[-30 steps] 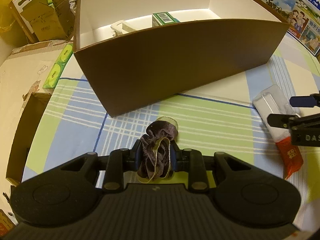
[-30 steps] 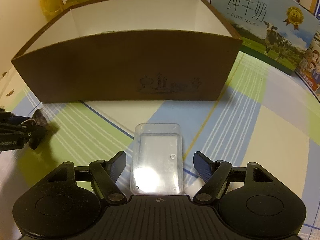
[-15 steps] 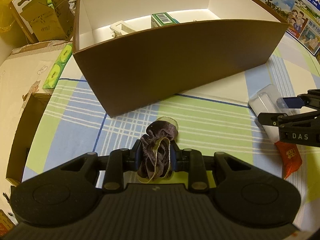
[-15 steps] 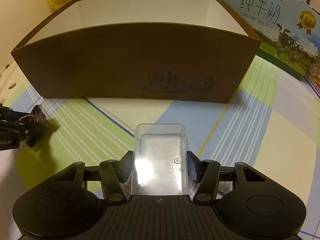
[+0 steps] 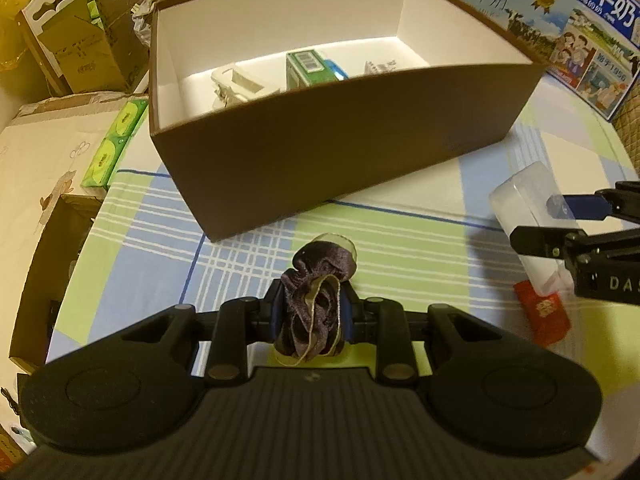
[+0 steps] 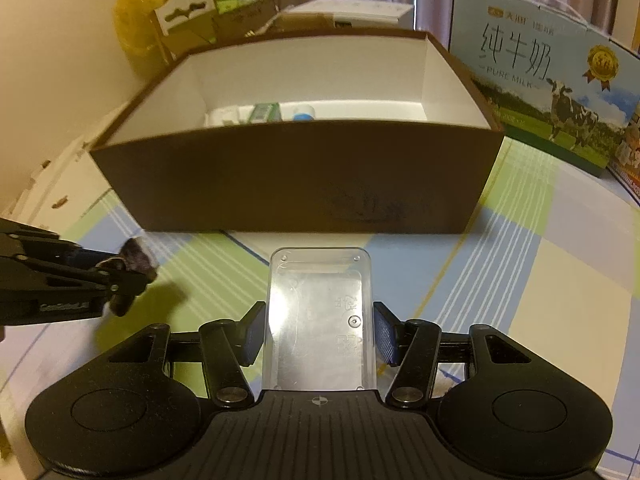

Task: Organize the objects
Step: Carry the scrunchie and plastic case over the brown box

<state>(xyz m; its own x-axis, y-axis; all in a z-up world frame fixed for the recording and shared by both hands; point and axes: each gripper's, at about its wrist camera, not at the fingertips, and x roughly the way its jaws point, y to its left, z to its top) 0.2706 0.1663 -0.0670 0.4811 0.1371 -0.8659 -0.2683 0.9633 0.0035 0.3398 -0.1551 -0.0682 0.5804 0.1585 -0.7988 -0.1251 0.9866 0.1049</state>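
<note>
My left gripper is shut on a dark purple scrunchie and holds it above the checked tablecloth, short of the brown box. My right gripper is shut on a clear plastic case, lifted in front of the same box. In the left wrist view the case and the right gripper are at the right edge. In the right wrist view the left gripper with the scrunchie is at the left.
The box holds a green carton, a white clip-like item and other small things. A red packet lies on the cloth under the case. Milk cartons stand behind right. Cardboard boxes and green tissue packs are at left.
My right gripper closed on the clear case and lifted it off the cloth. Both grippers rose, so the box's inside shows more. The left gripper kept its hold on the scrunchie.
</note>
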